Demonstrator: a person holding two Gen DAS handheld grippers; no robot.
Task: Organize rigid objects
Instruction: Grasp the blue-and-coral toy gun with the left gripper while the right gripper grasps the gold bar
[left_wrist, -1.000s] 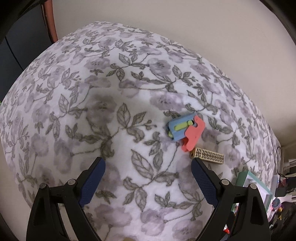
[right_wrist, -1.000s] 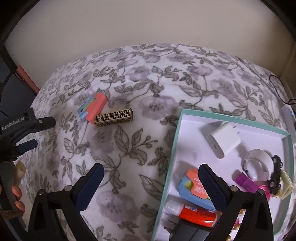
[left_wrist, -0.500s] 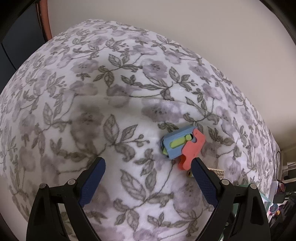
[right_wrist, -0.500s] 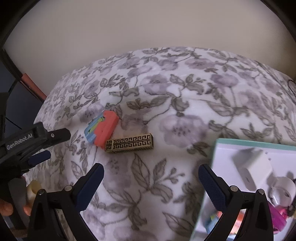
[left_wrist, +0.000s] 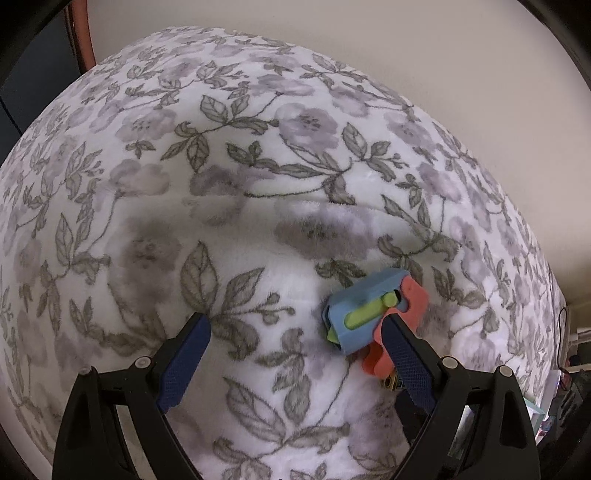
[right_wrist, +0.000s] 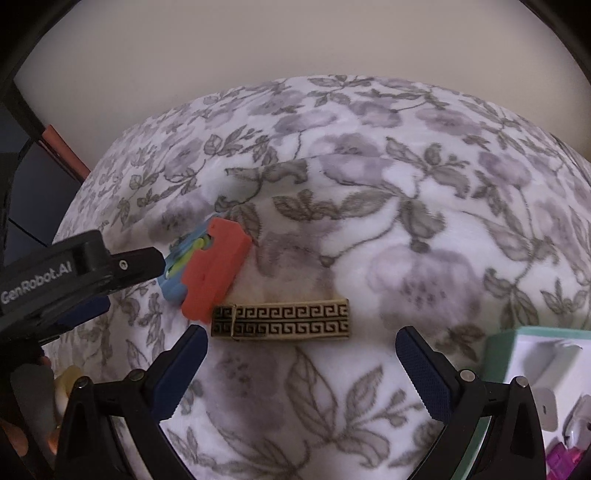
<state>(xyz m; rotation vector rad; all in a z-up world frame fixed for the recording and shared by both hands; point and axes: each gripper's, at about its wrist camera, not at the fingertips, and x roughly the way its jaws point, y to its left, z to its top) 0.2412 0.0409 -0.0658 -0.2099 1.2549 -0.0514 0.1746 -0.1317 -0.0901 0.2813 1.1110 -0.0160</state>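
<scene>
Spreading wide with nothing between its pads, the right gripper (right_wrist: 301, 360) hangs over the floral blanket (right_wrist: 406, 221). Just beyond its fingertips lies the gold patterned bar (right_wrist: 280, 319), long axis running left to right. Farther left, the red-and-blue toy (right_wrist: 210, 269) angles up toward the right, touching the bar's left end. The left gripper (left_wrist: 295, 347), also wide, holds nothing, its right pad crossing the toy (left_wrist: 369, 314).

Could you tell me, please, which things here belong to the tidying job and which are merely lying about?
Job:
- blue-and-coral plastic gadget with lime slider
- gold rectangular block with black key pattern
- mint-rimmed white tray

Lying about:
- floral fleece blanket
- red-brown board edge
</scene>
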